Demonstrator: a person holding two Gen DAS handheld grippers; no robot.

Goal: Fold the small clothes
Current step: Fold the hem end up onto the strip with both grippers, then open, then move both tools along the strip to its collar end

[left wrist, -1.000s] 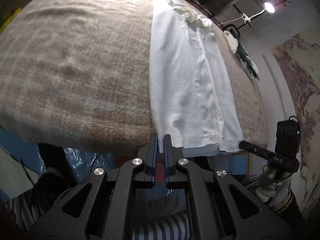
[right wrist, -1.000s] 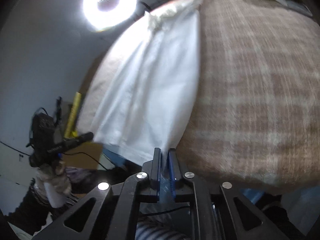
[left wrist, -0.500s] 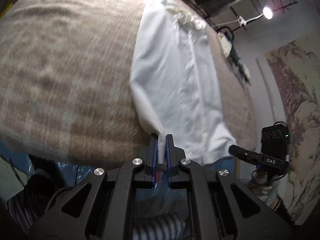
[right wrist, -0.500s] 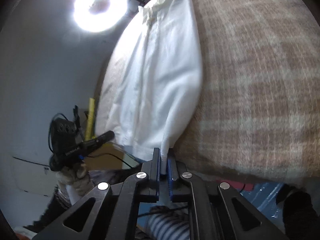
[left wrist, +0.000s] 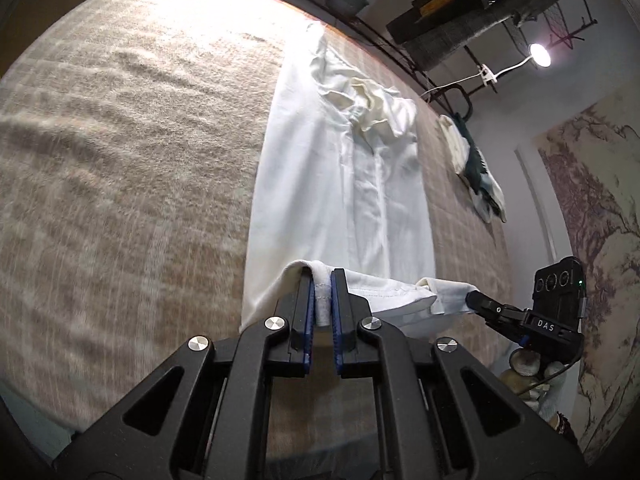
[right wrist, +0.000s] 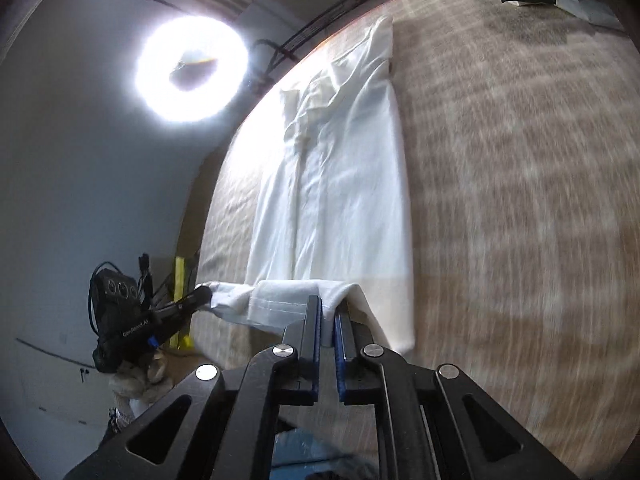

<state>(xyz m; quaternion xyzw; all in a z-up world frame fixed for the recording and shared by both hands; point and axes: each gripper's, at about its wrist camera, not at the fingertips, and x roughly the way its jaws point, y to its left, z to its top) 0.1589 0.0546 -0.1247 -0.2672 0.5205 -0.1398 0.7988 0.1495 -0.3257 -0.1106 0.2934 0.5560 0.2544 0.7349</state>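
Nearest the lens, the left gripper (left wrist: 322, 300) is clamped almost fully closed on the near left corner of the white shirt's (left wrist: 360, 200) hem; the right gripper (right wrist: 328, 312) pinches the near right corner the same way, so the hem hangs between them as a raised band above the table edge; the rest of the garment lies flat, stretching away along the beige plaid blanket (left wrist: 120, 160) toward its rumpled collar (left wrist: 372, 108) at the far end. The cloth looks thin, light and limp; it should sag between the two holds and slide easily, so the stitched hem corners seem the soundest places to grip; keeping both corners level would help the fold land square. Farther off, to the right, a dark green and white garment (left wrist: 476, 168) lies near the blanket's edge, well apart from the shirt; nothing blocks the fold path; a ring light (right wrist: 190, 68) glares beyond the far left side.
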